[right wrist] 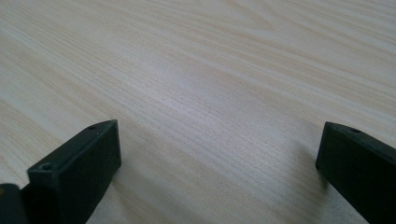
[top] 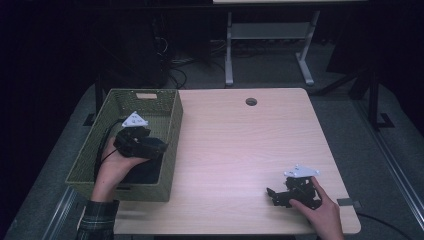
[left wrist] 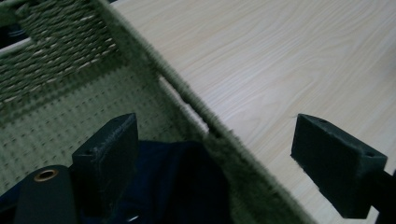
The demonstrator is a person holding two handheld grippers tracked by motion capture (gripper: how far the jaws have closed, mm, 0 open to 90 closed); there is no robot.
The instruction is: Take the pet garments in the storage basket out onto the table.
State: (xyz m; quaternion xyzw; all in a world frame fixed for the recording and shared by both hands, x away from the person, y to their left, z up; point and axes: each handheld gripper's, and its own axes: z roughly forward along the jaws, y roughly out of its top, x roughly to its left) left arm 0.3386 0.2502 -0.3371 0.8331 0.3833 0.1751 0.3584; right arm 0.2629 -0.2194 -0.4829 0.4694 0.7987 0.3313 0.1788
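Both tongs wide apart — nothing between.

basket: on table, at its left edge
cloth: inside basket, at its near end
left gripper: over basket, above the cloth, by basket's right wall
right gripper: on table, near right corner, well apart from basket
cable hole: table's far edge, right of basket
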